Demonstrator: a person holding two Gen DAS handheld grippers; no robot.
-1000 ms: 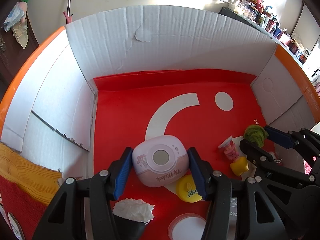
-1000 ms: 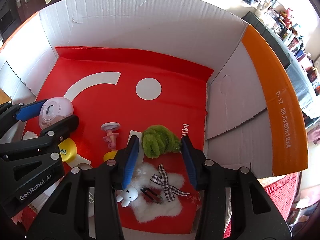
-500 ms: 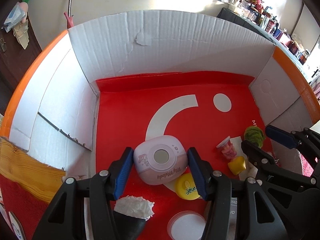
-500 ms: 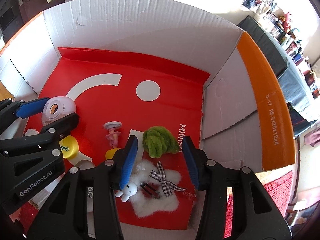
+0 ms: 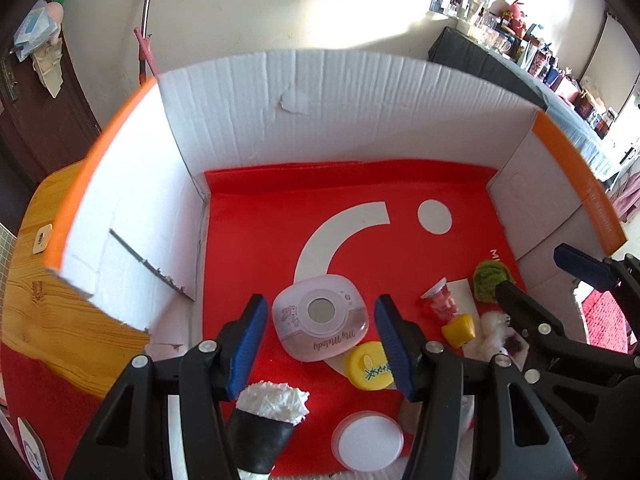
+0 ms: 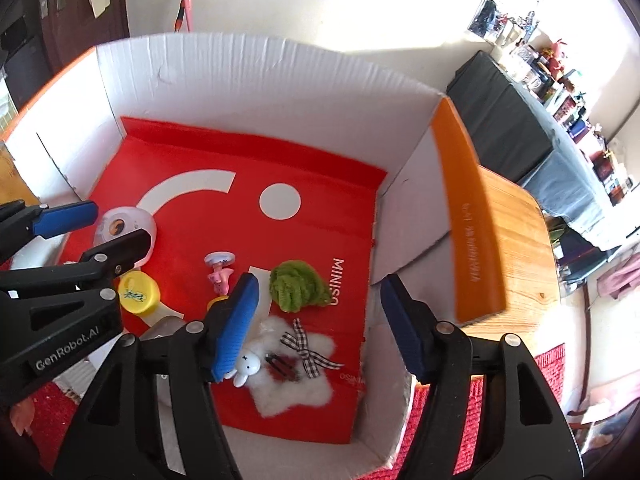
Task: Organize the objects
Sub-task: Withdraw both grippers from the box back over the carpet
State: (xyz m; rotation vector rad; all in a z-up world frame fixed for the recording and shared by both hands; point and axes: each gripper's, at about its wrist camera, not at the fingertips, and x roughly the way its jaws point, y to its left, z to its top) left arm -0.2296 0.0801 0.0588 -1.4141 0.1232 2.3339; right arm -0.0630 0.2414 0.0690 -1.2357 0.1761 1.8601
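Note:
A white cardboard box [image 5: 340, 104] with orange flaps has a red floor and holds small items. My left gripper [image 5: 320, 344] is open above a pink My Melody case [image 5: 320, 326], jaws apart on both sides, not touching. A yellow cap [image 5: 370, 364] lies next to the case. My right gripper [image 6: 320, 320] is open, above a green fuzzy scrunchie [image 6: 298, 286] and a white fluffy star [image 6: 292, 376] with a checked bow and a small white rabbit figure [image 6: 246, 364]. A pink figure [image 6: 219, 270] stands near the middle.
A black-wrapped white rice-ball toy [image 5: 268, 420] and a white round lid [image 5: 368, 440] lie at the box's near edge. The box [image 6: 260, 68] stands on a wooden table [image 6: 516, 240] with a red mat [image 6: 476, 400]. Cluttered shelves line the far right wall.
Both grippers have pulled back and up from the box, so more of its walls and the room show. The items have not moved.

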